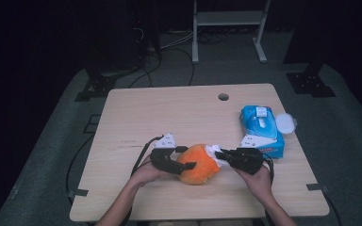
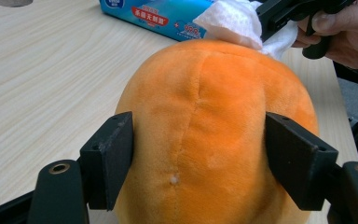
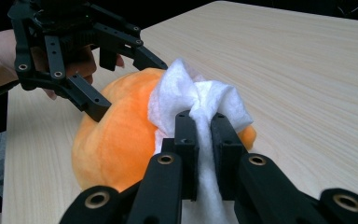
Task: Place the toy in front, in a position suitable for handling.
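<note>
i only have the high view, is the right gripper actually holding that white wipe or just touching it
Observer: Holding it. In the right gripper view the right gripper is shut on the white wipe, bunched between its pads.
Operator: and is the left one gripping the orange toy
Observer: The left gripper has a pad against each side of the orange plush.
Operator: wipe touching the toy
Observer: Yes, it lies against the plush's top.

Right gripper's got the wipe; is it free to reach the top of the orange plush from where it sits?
Probably yes. The right gripper pinches the white wipe right against the orange plush; the left gripper clamps the plush's sides, leaving its top bare.
</note>
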Demonstrator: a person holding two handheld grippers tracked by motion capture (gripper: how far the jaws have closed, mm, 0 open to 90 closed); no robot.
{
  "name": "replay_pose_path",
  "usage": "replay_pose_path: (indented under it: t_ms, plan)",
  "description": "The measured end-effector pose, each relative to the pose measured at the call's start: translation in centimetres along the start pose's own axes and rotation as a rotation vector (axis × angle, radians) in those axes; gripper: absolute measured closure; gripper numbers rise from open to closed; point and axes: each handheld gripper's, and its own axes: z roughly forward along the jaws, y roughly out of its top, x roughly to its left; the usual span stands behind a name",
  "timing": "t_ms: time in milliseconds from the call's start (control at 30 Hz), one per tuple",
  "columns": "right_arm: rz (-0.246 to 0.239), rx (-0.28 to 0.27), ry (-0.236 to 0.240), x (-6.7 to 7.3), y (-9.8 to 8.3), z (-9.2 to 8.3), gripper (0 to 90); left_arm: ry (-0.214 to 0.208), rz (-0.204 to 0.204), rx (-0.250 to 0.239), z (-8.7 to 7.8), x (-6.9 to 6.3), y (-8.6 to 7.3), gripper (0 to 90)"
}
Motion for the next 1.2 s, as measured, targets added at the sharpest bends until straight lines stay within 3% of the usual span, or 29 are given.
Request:
replay_pose_path:
  t_ms: [267, 400, 500, 600, 800, 1200]
  plan:
    - [-0.013, -0.001, 0.008, 0.5, 0.0, -0.1, 82.3, 0.001, -0.010, -0.006, 0.0, -0.1, -0.1, 26.9]
    - [-0.027, -0.015, 0.038, 1.2, 0.3, 0.0, 82.3, 0.008, -0.013, -0.009, 0.3, -0.2, 0.0, 26.8]
    - [-0.076, -0.027, 0.080, 2.5, 0.7, 0.4, 82.3, 0.010, -0.016, -0.009, 0.4, -0.2, 0.0, 26.8]
    - [-0.109, -0.020, 0.089, 3.0, 0.8, 0.6, 82.1, 0.005, -0.019, -0.010, 0.3, -0.1, -0.1, 26.8]
    - [-0.049, -0.010, 0.054, 1.5, 0.3, 0.0, 82.1, 0.001, -0.031, -0.016, 0.5, 0.0, -0.2, 26.9]
    - [-0.059, -0.005, 0.057, 1.6, 0.2, 0.1, 82.1, 0.002, -0.026, -0.018, 0.5, -0.2, -0.2, 26.8]
